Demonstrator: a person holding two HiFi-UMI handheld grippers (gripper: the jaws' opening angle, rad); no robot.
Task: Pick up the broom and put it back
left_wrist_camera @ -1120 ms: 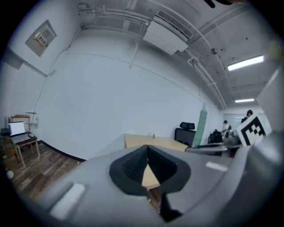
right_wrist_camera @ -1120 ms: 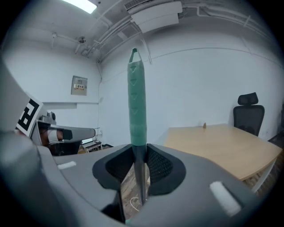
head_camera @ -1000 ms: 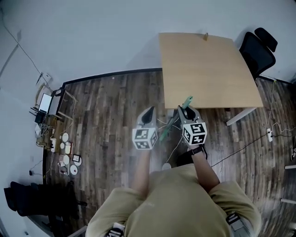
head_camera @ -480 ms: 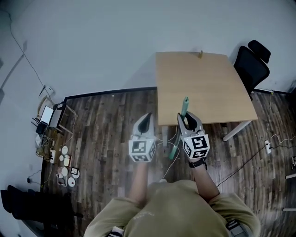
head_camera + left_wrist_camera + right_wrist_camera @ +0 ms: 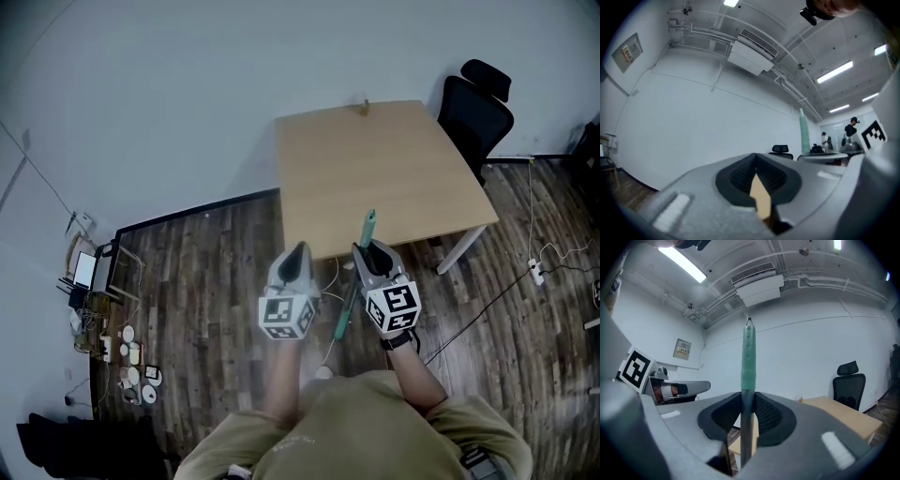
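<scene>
The broom is a dark shaft (image 5: pixel 343 314) with a green grip (image 5: pixel 367 228) at its top end. It stands nearly upright in front of the person, just before the table's near edge. My right gripper (image 5: pixel 370 251) is shut on the broom handle (image 5: pixel 748 362) just below the green grip, which rises above the jaws. My left gripper (image 5: pixel 298 253) is held level beside it to the left, its jaws (image 5: pixel 755 157) shut with nothing between them. The green grip (image 5: pixel 804 136) shows to its right. The broom's head is hidden under the arms.
A light wooden table (image 5: pixel 375 169) stands straight ahead against the white wall, with a black office chair (image 5: pixel 473 112) at its far right. Cables and a power strip (image 5: pixel 536 272) lie on the wood floor at right. Small clutter (image 5: pixel 112 328) lines the left wall.
Both grippers have risen and moved toward the table together. The broom handle has come up with the right gripper and stands more upright.
</scene>
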